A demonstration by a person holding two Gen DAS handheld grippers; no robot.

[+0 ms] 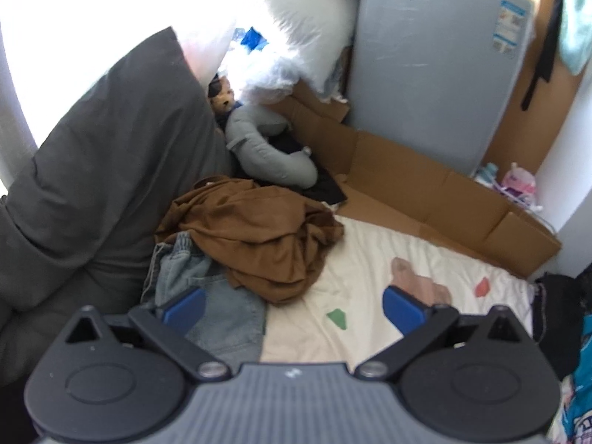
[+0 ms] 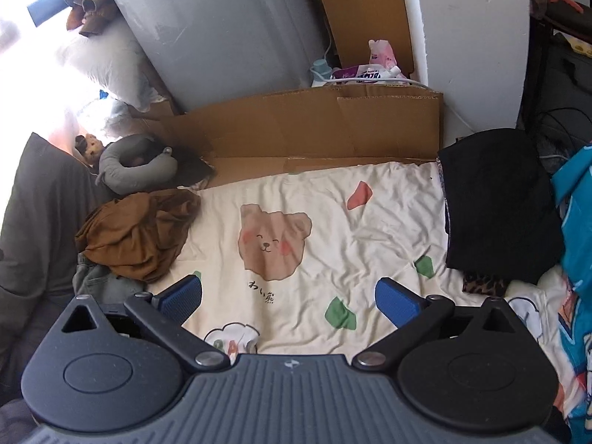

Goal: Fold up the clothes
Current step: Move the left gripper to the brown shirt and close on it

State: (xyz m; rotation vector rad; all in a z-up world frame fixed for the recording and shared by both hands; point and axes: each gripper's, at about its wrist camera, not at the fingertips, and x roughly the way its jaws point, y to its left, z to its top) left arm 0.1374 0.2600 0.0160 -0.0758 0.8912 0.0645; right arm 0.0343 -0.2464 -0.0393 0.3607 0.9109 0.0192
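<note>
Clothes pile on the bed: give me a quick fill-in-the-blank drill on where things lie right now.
1. The crumpled brown garment lies partly on top of a piece of faded blue ____.
2. The print in the middle of the cream sheet shows the face of a ____.
3. The left gripper and the right gripper both hold ____.
4. The folded black garment lies at the sheet's ____ edge in the right wrist view.

Missing words: denim; bear; nothing; right

Three dark characters, "わい熊", are printed on the cream bedsheet just below the bear face. The print on the grey appliance's label is too blurred to be read.
</note>
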